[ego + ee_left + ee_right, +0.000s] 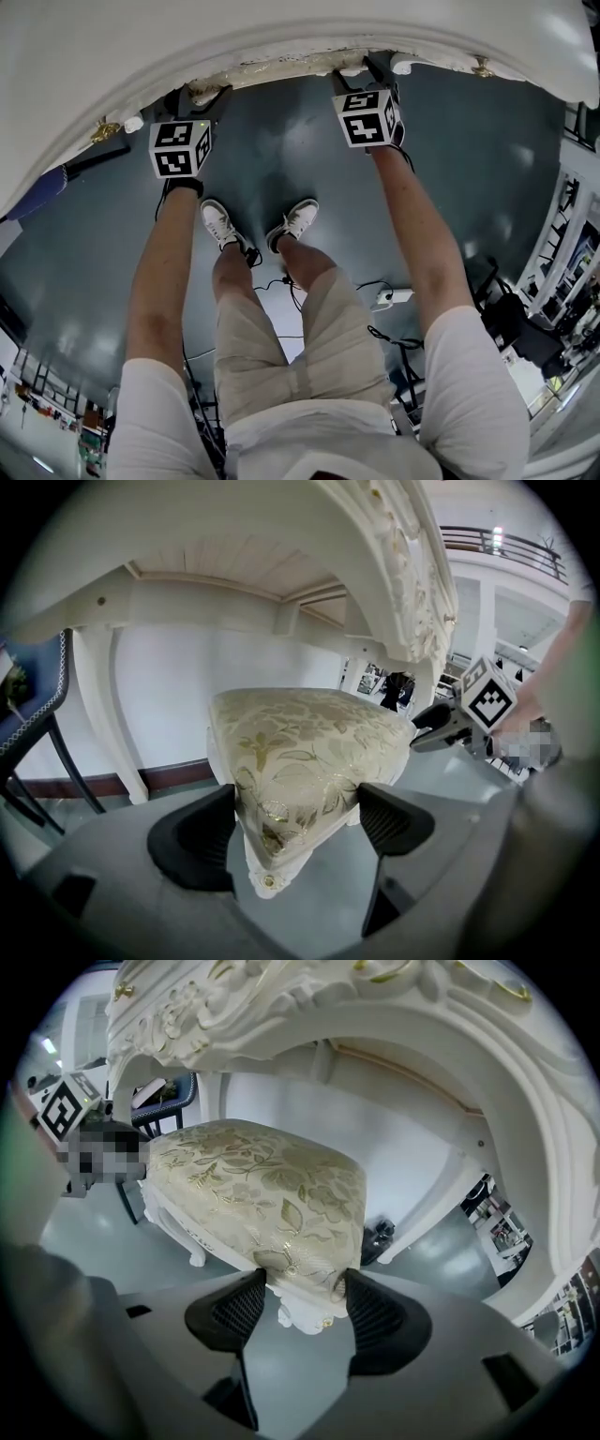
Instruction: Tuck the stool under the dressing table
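Under 1 dressing table (234, 564), 2 tools (295, 827) (302, 1312) clamp 1 stool (300, 733).

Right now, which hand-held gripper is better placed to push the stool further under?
Right, marginally: right hand-held gripper clamps the stool corner low, near its white frame; left hand-held gripper pinches wider on soft cushion.
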Motion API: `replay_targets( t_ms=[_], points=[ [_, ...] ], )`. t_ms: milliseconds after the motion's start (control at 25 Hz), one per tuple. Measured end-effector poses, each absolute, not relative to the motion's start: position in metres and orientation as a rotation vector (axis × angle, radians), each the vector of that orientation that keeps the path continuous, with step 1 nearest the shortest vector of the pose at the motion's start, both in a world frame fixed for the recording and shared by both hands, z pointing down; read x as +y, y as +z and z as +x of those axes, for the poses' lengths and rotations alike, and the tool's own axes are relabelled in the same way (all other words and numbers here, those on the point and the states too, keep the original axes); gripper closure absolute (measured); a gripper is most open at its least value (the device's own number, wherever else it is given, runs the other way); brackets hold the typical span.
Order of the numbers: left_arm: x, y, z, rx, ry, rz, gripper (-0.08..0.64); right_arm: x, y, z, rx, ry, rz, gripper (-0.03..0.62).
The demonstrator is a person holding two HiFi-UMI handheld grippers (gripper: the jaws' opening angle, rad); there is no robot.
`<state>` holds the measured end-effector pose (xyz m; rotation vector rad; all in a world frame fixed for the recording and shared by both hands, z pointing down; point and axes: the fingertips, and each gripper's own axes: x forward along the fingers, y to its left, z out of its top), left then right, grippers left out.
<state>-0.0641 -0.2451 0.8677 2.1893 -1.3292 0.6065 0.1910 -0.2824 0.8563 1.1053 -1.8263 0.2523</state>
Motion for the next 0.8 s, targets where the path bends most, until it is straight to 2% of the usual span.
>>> replay_targets(
  t_ms=[400, 640, 720, 800],
  points=[
    [-0.218, 0.826, -0.051, -1.317, 0.575, 2.287, 0.120, -0.263, 0.840, 0.221, -1.824, 0.420, 1.290, 0.320],
    [-0.195, 0.779, -0.053, -1.322, 0.539, 2.297, 0.124, -0.219, 0.805, 0.219, -1.815, 0.480, 1.327, 0.401],
    [-0.185, 0.763, -0.048, -1.285, 0.564, 2.318, 0.149, -0.206, 0.788, 0.216, -1.803, 0.488, 1.351, 0.430],
    [-0.175, 0.743, -0.045, -1.249, 0.562, 2.330, 0.204, -0.191, 0.769, 0.210, -1.801, 0.530, 1.378, 0.467]
  ],
)
